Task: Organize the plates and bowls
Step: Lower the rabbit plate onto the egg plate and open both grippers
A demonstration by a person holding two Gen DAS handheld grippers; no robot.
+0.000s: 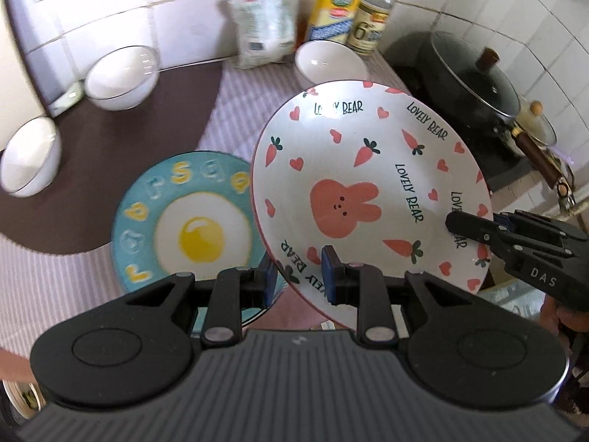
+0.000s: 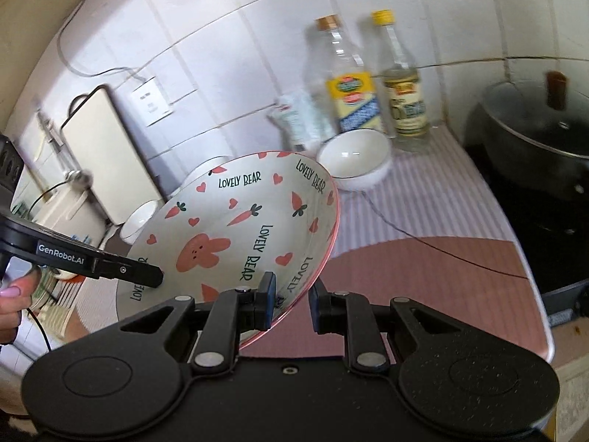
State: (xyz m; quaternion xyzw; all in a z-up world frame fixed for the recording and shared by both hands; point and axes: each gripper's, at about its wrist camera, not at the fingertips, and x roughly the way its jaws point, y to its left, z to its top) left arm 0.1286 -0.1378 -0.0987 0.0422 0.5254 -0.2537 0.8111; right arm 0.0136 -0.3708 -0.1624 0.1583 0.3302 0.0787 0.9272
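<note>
**Rabbit plate held at two rim points above the counter**

The rabbit plate (image 1: 368, 191), white with pink rabbit, carrots and hearts, hangs tilted in the air above the striped mat (image 1: 235, 103), near and right of the egg plate (image 1: 184, 224), whose right edge it overlaps in the left wrist view. The left gripper (image 1: 300, 276) pinches its near rim, one blue pad on the face and one behind; the right gripper (image 2: 291, 300) is clamped on the right-hand rim, its jaws narrow with the thin edge between them. Both hold the plate.

It looks like glazed ceramic: stiff, fairly heavy for its thickness, slick under the pads and likely to chip or break if it drops or knocks another dish. The rim is the only sensible hold, and two grips apart on it should keep the plate from swinging. With so much tilt, the slippery glaze is the risk; levelling it before setting it down seems wise.

As for containers, every one in view shows nothing inside:
- the white bowl (image 1: 331, 62) at the far side, just in front of the two bottles (image 1: 349, 11)
- a glass bowl (image 1: 121, 77) on the brown mat (image 1: 103, 169) at far left
- another glass bowl (image 1: 29, 162) nearer, at the left edge
- the plate itself, bare

The black pot (image 1: 475, 77) at far right has its lid on, so its contents cannot be told

The egg plate lies flat and bare, and I judge it a likely base for stacking
</note>
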